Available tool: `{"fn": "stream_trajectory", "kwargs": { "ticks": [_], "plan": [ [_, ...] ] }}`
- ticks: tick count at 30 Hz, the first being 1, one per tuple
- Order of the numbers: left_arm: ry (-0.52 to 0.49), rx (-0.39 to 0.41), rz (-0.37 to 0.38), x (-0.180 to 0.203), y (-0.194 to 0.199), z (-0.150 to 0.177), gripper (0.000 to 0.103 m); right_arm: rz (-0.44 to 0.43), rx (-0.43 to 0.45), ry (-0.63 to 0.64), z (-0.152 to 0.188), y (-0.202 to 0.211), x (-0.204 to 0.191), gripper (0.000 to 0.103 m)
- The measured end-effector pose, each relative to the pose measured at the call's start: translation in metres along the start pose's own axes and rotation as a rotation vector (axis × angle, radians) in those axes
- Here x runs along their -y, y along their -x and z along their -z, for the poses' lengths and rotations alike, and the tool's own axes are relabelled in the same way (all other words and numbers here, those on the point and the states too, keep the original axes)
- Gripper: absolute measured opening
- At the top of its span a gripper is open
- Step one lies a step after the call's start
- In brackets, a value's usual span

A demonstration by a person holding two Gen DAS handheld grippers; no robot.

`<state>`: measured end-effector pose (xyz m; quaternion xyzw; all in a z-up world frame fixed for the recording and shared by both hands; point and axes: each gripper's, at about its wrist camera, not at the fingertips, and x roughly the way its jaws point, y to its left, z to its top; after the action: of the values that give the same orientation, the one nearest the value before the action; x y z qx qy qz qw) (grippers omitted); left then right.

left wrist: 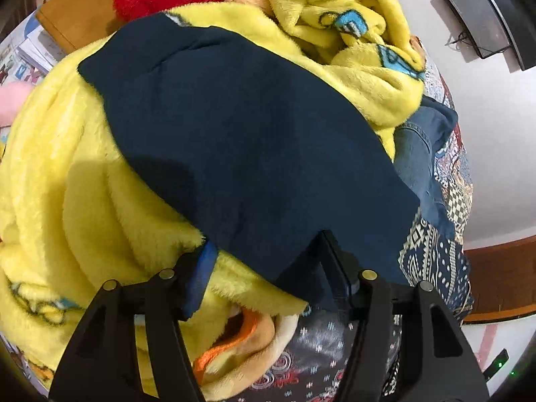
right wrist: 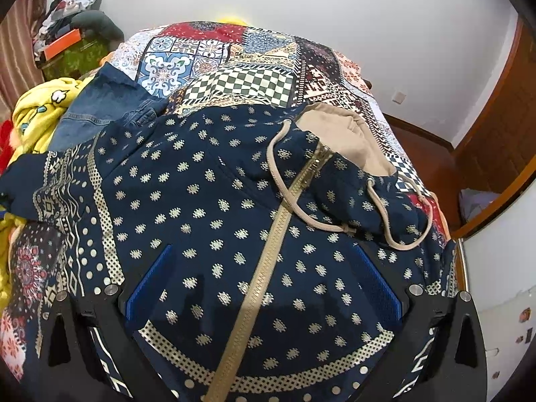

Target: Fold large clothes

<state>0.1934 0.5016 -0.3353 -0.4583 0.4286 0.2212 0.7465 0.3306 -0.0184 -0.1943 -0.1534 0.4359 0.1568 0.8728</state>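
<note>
Spread front-up across the patchwork bedspread (right wrist: 234,63): a navy patterned zip hoodie (right wrist: 214,201), zipper (right wrist: 268,254) running away from the right gripper (right wrist: 264,288) toward the tan-lined hood (right wrist: 338,134) at the far end. So long axis lying straight ahead of that gripper, hem nearest.

Right gripper: fingers spread wide, low over the lower front on either side of the zipper, blue pads (right wrist: 150,284) showing bare, nothing clamped.

Left gripper (left wrist: 264,264): about half open, straddling the near edge of a plain navy part of the hoodie, likely a sleeve (left wrist: 241,140), draped away over a yellow fleece blanket (left wrist: 83,181). One finger under the cloth, the other on the fleece; whether the pads actually bite, cannot tell.

Nearer hand for that sleeve: the left. Probable coming move: sleeve carried inward across the body, toward the zipper.
</note>
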Motion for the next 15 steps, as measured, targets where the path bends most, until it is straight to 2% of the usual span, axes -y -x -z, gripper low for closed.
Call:
{"fn": "stream_trajectory", "kwargs": {
  "ticks": [3,4,6,7,8,11,13,15],
  "plan": [
    [-0.056,0.029,-0.071,0.012,-0.003,-0.005,0.060,0.013,-0.005,0.003,0.001,-0.001,0.004,0.103],
    [-0.079,0.040,-0.095,0.016,-0.002,-0.005,0.055,0.015,-0.008,0.001,0.002,-0.001,0.005,0.103],
    [-0.163,0.085,-0.165,0.035,0.003,-0.004,0.037,0.017,-0.019,-0.010,0.004,-0.002,0.010,0.103],
    [-0.216,0.112,-0.204,0.047,0.008,-0.002,0.019,0.015,-0.023,-0.015,0.004,-0.002,0.012,0.103],
    [-0.273,0.145,-0.265,0.061,0.014,-0.001,0.008,0.012,-0.029,-0.022,0.005,-0.003,0.014,0.103],
    [-0.410,0.247,-0.339,0.101,0.036,0.003,0.005,0.004,-0.033,-0.038,0.006,0.000,0.019,0.103],
    [-0.474,0.299,-0.326,0.126,0.054,0.006,0.005,0.000,-0.023,-0.045,0.007,0.005,0.022,0.103],
    [-0.541,0.365,-0.279,0.163,0.079,0.015,0.005,0.001,-0.007,-0.047,0.008,0.012,0.025,0.103]
  ]
}}
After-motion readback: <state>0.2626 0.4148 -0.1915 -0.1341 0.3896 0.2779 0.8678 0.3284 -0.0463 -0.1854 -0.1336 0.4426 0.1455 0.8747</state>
